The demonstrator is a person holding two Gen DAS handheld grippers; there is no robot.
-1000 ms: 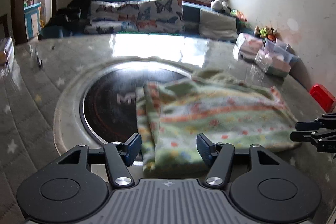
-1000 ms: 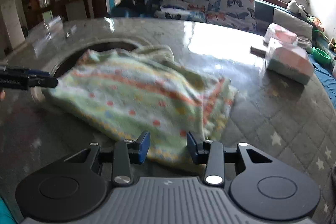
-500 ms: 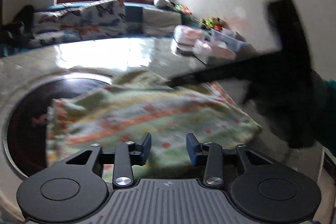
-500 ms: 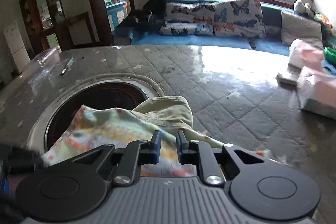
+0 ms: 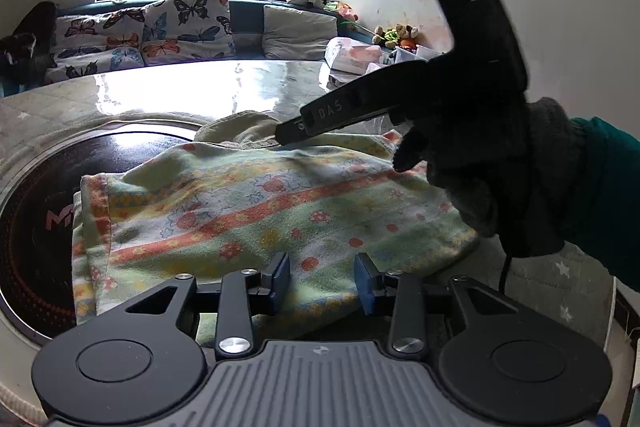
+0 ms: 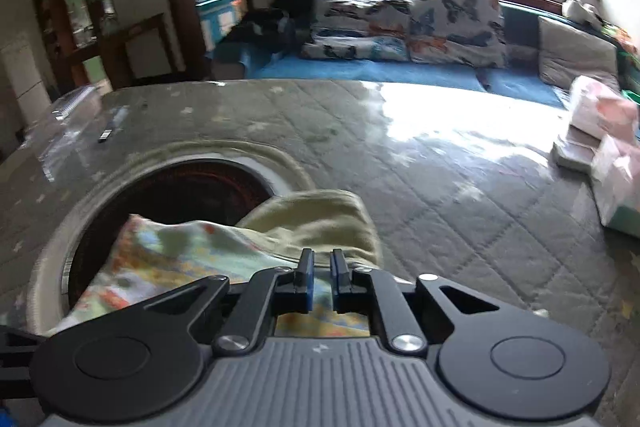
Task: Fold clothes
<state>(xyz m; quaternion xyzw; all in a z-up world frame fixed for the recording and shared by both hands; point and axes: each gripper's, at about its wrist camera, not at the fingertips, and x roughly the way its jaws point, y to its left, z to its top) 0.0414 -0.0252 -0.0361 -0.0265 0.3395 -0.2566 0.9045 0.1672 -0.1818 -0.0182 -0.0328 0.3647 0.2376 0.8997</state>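
Plainly the step in hand is taking hold of the garment [image 5: 248, 211] for a fold. It is a flowered, striped piece with an olive lining, lying flat on the quilted table [image 5: 180, 87]. Its left end hangs over the dark round inset [image 5: 36, 227] sunk in the tabletop, which holds nothing else that I can see.

The left gripper [image 5: 322, 277] sits low at the near hem. Its jaws are opening, with the cloth between them but not pinched. To do this well, it should take the whole hem edge, both layers, before any lift.

Across the garment, the right gripper [image 5: 286, 137], in a gloved hand [image 5: 492, 163], is closing to a narrow slit on the far edge where the olive lining turns out (its own view shows fabric in that slit). The two grips should mark out one straight edge, and the lift should be level so the cloth does not drag into the inset.

At the far right of the table stand wrapped packs [image 5: 352, 53] and small clear bins [image 5: 408, 53]. Their contents are too small to tell.
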